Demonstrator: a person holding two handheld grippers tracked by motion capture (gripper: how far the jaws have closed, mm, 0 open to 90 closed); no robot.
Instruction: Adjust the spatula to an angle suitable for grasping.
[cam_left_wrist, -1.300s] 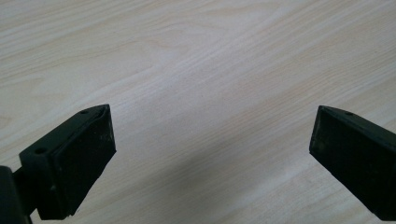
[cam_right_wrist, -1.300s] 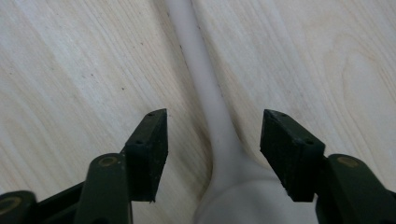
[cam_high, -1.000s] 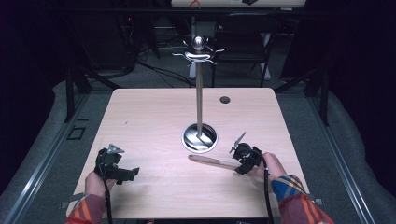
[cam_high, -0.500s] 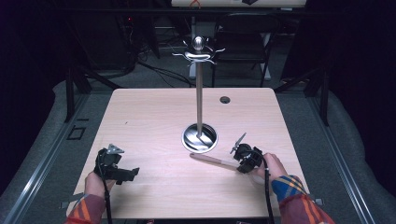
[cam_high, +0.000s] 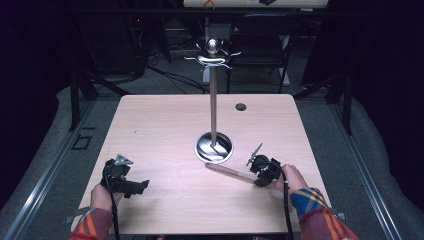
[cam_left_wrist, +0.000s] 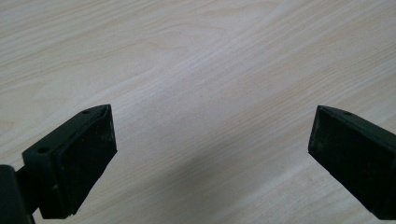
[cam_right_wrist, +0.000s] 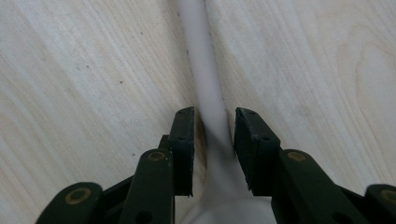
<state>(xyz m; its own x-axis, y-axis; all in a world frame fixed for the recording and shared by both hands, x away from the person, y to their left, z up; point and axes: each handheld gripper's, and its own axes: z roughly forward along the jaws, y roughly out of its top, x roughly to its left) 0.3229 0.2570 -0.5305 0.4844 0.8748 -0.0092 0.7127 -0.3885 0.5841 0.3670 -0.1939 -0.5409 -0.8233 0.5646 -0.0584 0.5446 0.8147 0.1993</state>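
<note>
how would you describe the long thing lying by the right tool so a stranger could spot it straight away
Start at the tall metal stand with a round shiny base in the middle of the light wooden table. Just in front of its base lies a slim pale utensil handle, the one long thing flat on the tabletop, its near end between the right tool's jaws.

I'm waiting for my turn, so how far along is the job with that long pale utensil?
Barely begun. Done: the right gripper has reached the utensil. In hand: its jaws straddle the handle and have just been opening slightly, while the utensil lies flat on the table. The left gripper waits open. Left: gripping, lifting, and probably hanging it on the stand, whose hooks look bare.
</note>
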